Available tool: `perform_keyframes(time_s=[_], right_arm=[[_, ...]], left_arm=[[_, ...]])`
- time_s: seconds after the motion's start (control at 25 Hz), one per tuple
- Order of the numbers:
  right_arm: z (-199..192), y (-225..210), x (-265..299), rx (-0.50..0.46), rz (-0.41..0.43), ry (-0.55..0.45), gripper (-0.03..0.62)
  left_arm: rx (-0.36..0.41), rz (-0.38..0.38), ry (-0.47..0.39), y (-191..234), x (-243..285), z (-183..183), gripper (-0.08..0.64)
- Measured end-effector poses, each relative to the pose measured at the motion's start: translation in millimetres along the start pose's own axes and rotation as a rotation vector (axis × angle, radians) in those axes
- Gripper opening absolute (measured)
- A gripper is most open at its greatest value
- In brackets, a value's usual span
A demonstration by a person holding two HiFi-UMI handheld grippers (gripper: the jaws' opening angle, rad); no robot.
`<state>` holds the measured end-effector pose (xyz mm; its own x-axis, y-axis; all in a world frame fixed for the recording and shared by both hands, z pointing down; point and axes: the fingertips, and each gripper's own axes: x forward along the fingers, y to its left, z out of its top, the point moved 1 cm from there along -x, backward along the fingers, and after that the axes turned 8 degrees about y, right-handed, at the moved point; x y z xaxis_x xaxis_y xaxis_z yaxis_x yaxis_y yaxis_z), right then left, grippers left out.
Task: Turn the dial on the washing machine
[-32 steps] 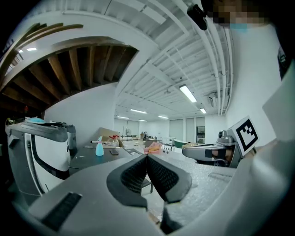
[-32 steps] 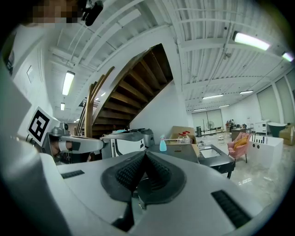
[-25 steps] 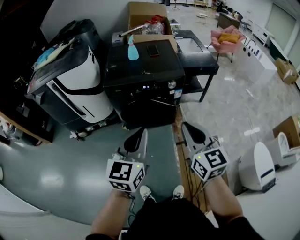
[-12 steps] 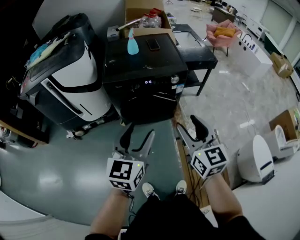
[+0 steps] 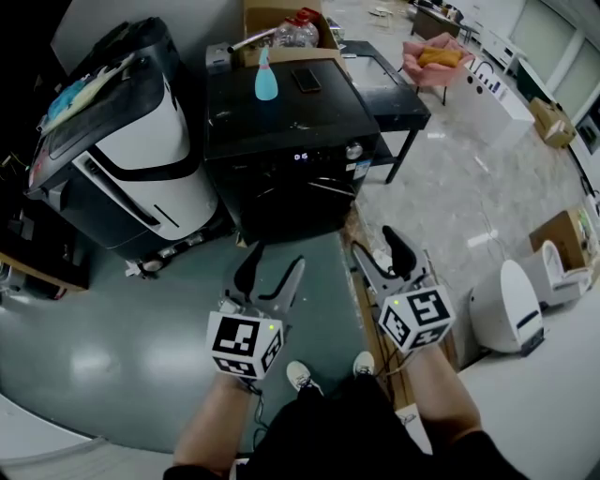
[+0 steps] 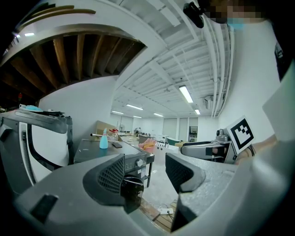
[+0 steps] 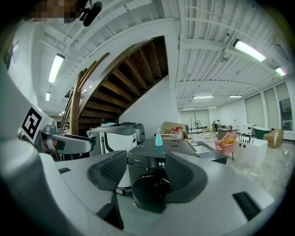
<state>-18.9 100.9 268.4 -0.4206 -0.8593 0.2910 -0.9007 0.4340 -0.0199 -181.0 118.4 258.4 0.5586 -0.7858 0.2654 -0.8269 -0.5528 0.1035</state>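
Note:
A black front-loading washing machine [image 5: 281,183] stands ahead of me on the floor, its small silver dial [image 5: 353,151] at the right end of the control strip beside a lit display. My left gripper [image 5: 274,266] and right gripper [image 5: 377,247] hover side by side in front of it, well short of it. Both are open, their jaws have just been opening, and nothing lies between them. The left gripper view shows the dial [image 6: 139,162] between the pads of the left gripper [image 6: 146,173]. In the right gripper view the washer door [image 7: 146,186] sits between the pads.
A blue spray bottle [image 5: 265,80] and a phone [image 5: 306,80] lie on the washer's top. A white and black machine [image 5: 127,159] stands at its left, a black table [image 5: 398,94] at its right, a cardboard box [image 5: 281,21] behind. A white appliance [image 5: 511,309] stands at far right.
Both grippers were shut a second ago and now stand open. They have moved a little forward toward the washing machine, which sits slightly higher in the head view.

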Motion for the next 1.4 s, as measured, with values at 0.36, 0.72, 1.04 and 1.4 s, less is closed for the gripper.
perform_keyframes(time_s=[0.36,0.72,1.04,1.4], right_arm=[[-1,1,32,-0.001,0.009,0.014,0.277],[-2,-46,87,-0.018,0.057,0.044,0.278],[2,-116,156,-0.032,0.111,0.073,0.282],[-5,-184,223,-0.058,0.147,0.107,0.287]], left_arm=[[-0.008,0.026,0.009,23,6,-3,0.259],[-0.028,0.102,0.021,39,59,5,0.259],[-0.054,0.168,0.035,48,136,20,0.259],[-0.073,0.223,0.070,50,219,35,0.261]])
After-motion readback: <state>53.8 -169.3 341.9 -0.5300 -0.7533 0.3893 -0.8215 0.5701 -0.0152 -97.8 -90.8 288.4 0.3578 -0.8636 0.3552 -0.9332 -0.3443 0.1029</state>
